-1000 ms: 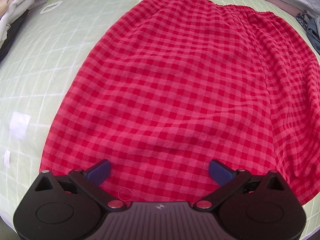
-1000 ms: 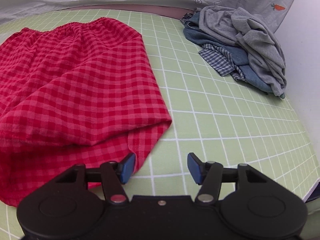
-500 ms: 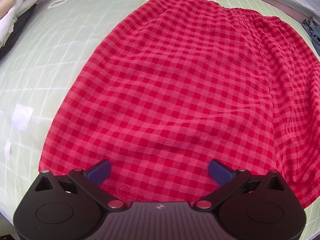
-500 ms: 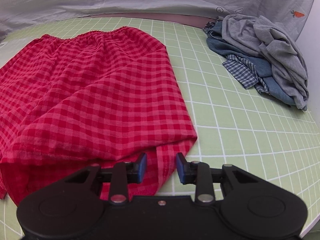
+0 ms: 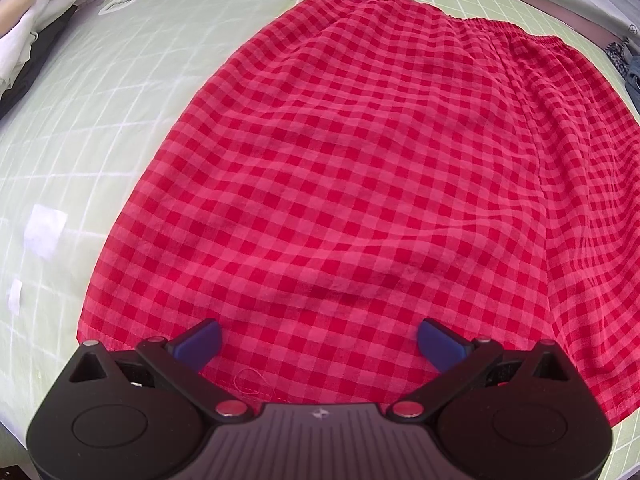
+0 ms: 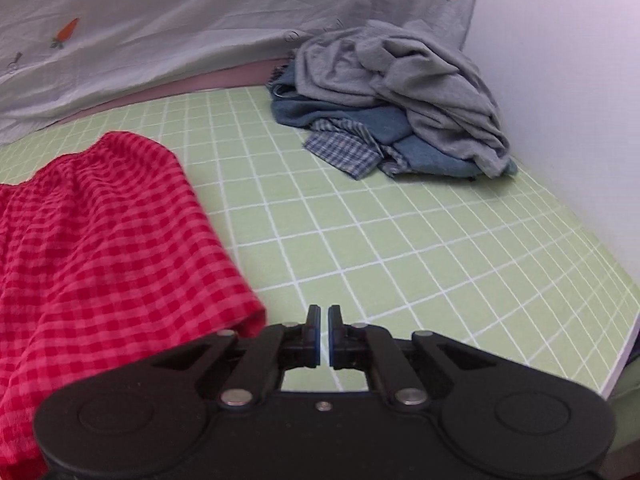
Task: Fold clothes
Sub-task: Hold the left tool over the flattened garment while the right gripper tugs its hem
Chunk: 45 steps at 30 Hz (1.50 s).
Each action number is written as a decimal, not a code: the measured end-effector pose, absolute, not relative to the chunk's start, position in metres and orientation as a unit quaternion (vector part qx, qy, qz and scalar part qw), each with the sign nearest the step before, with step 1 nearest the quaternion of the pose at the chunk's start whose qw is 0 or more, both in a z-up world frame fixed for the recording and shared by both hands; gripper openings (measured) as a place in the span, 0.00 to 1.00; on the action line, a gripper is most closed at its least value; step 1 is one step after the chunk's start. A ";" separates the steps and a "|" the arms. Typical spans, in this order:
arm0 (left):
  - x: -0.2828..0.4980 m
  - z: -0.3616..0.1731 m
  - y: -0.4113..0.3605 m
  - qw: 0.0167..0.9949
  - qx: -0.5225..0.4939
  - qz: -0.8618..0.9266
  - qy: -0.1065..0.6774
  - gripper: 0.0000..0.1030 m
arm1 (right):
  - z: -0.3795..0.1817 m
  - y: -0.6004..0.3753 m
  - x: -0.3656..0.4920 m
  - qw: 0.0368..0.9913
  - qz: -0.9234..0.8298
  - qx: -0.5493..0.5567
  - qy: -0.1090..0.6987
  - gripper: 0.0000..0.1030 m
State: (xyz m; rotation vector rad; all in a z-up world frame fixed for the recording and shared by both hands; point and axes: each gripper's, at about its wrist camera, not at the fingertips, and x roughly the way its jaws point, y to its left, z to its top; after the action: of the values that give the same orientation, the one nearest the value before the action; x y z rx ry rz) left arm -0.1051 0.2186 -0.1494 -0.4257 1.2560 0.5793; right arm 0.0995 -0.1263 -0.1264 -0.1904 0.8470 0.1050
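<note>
Across the middle of the left wrist view lies one red checked garment (image 5: 360,184), spread flat on the green grid mat (image 5: 100,128), its hem at the bottom of the frame between the wide-apart fingers of the left gripper (image 5: 318,342). At the bottom centre of the right wrist view the right gripper (image 6: 324,334) has its two pads nearly together with nothing visible between them — the garment's raised edge sits just left of it. One pile of grey, blue and plaid clothes (image 6: 400,100) sits upper right, one folded stack (image 5: 28,40) upper left of the left view.
</note>
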 end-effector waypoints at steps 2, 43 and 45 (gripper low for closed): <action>-0.106 -0.150 0.219 0.749 -0.195 0.265 0.575 1.00 | -0.126 -0.133 0.101 0.904 0.054 -0.088 0.414 0.05; -0.116 -0.146 0.217 0.758 -0.186 0.260 0.568 1.00 | -0.129 -0.113 0.094 0.884 0.141 -0.033 0.444 0.18; -0.115 -0.147 0.217 0.759 -0.185 0.259 0.568 1.00 | -0.133 -0.107 0.095 0.883 0.141 -0.044 0.446 0.26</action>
State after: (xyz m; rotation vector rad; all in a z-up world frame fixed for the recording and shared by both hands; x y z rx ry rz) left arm -0.1150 0.2173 -0.1467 -0.4037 1.2378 0.5638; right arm 0.0947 -0.1070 -0.1328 -0.0908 0.9279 0.2938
